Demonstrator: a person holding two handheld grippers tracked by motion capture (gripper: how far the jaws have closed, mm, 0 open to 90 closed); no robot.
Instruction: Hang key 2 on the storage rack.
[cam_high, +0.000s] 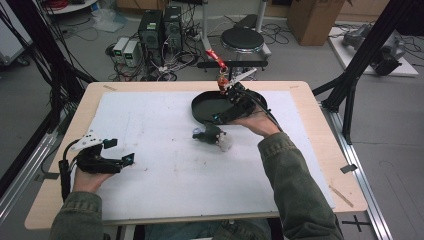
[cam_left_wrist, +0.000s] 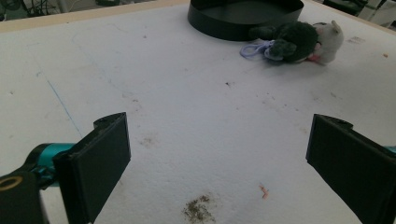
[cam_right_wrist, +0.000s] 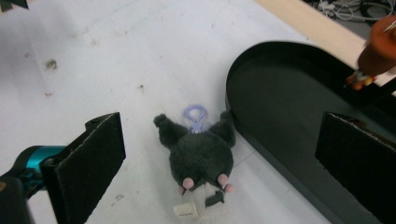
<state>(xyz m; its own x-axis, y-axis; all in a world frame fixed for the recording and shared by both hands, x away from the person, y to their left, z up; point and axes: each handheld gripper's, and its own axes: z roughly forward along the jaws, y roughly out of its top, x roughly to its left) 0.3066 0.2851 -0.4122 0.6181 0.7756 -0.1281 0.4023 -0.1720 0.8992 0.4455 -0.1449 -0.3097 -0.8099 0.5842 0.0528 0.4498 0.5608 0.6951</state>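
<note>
The plush toy (cam_right_wrist: 200, 156) lay just beside the black tray (cam_right_wrist: 280, 98). The right gripper (cam_right_wrist: 219, 158) was held released above it; closing seemed needed next. The left gripper (cam_high: 125, 161) was rested released, well apart.

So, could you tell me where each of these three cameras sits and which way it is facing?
High view: above the person's side, looking forward and down on the table; both forearms, left gripper and right gripper show.
Left gripper view: rides the left gripper, looking across the table at the plush toy and black tray; its jaws stand open.
Right gripper view: rides the right gripper, looking down on the toy; jaws open.
All three share toy and tray.
</note>
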